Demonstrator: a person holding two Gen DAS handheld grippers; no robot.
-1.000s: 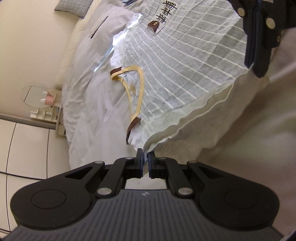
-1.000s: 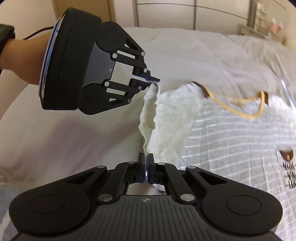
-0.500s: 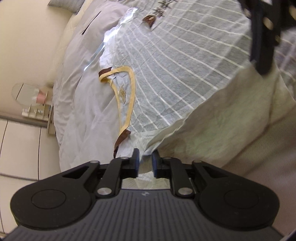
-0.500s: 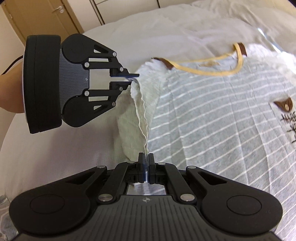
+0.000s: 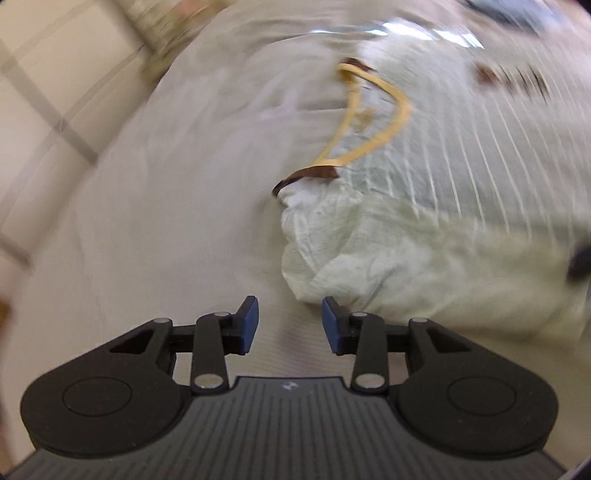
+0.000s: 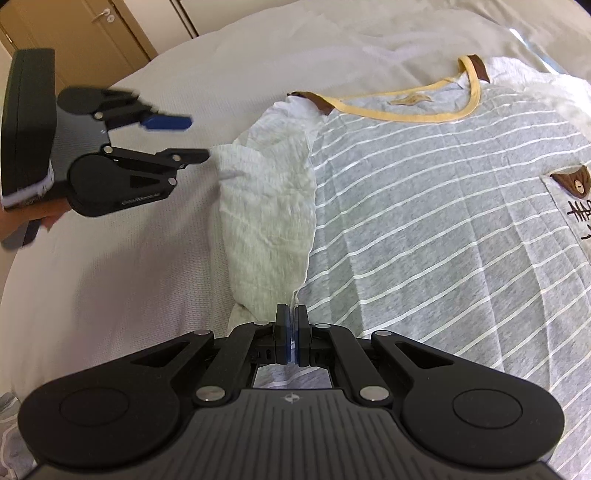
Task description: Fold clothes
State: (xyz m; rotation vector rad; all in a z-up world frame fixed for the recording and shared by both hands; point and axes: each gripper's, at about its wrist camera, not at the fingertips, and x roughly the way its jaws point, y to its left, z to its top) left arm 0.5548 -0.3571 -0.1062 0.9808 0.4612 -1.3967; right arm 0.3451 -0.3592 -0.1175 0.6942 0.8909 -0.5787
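Observation:
A grey T-shirt [image 6: 424, 206] with white stripes, a yellow neckline and a brown-trimmed chest pocket lies flat on the bed. Its white sleeve [image 6: 269, 206] is folded inward over the body. My right gripper [image 6: 291, 334] is shut on the shirt's edge at the lower end of that fold. My left gripper [image 6: 192, 138] hangs open just left of the sleeve's upper corner, touching nothing. The blurred left wrist view has the left gripper [image 5: 290, 319] open over bare bedding, with the sleeve [image 5: 354, 254] just ahead and to the right.
A white duvet [image 6: 129, 277] covers the bed under the shirt. A wooden door [image 6: 85, 33] and pale cabinet fronts [image 5: 48, 74] stand beyond the bed. A person's hand [image 6: 44, 221] holds the left gripper at the left edge.
My left gripper has opened, let go of the sleeve corner and drawn back to the left. The sleeve now lies down on the shirt. My right gripper stays shut on the edge.

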